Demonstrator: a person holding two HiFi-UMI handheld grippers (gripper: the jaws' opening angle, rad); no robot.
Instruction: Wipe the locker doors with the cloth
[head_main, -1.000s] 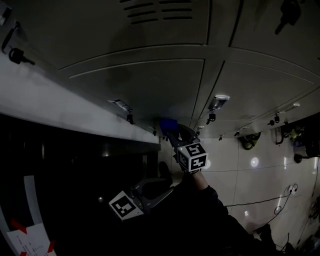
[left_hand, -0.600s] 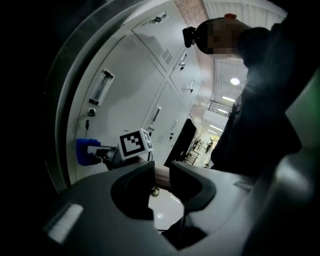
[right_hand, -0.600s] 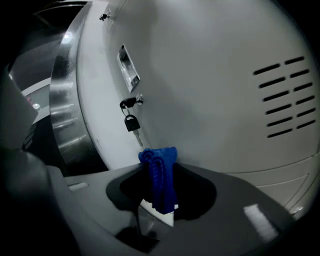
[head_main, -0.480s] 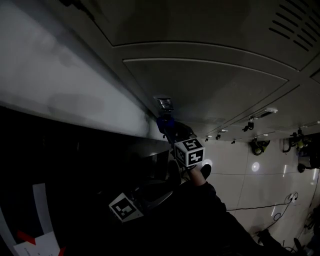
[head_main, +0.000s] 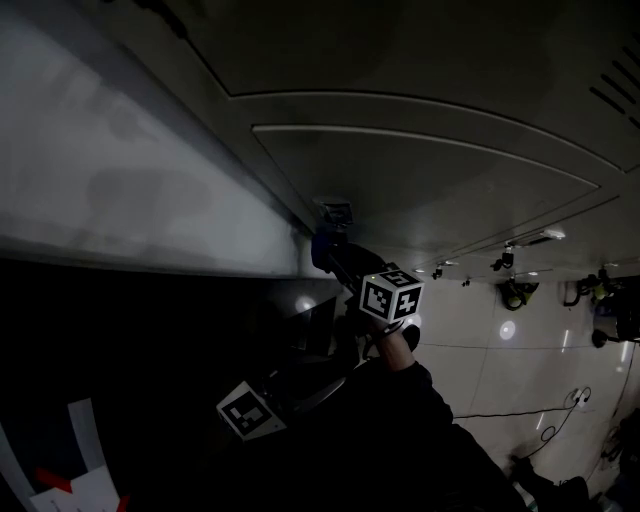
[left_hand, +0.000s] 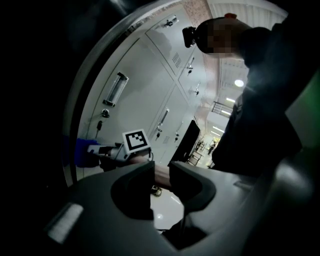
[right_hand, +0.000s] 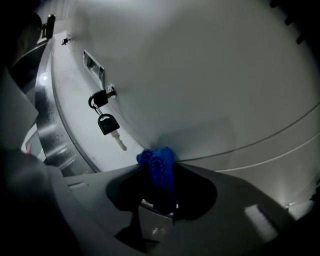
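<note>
A bunched blue cloth (right_hand: 156, 159) sits pinched between the jaws of the right gripper (right_hand: 159, 166), which are clenched on it, and its free end presses against the pale grey locker door (right_hand: 210, 75) low on the panel, just beside the door's curved edge. In the head view the same cloth (head_main: 322, 246) shows as a small blue patch at the tip of the right gripper (head_main: 338, 260), directly under a recessed door handle (head_main: 337, 210). In the right gripper view a small padlock (right_hand: 98, 99) hangs from the latch to the left of the cloth, with a black-headed key (right_hand: 110, 126) dangling below it (the key hangs clear of the cloth). The left gripper (head_main: 300, 385) is held low and well apart from the door, close to the person's dark sleeve (head_main: 420, 420). In its own view the left gripper (left_hand: 161, 170) has its jaws only slightly apart and grasps nothing. A glossy tiled floor (head_main: 500, 370) lies beyond the lockers.
</note>
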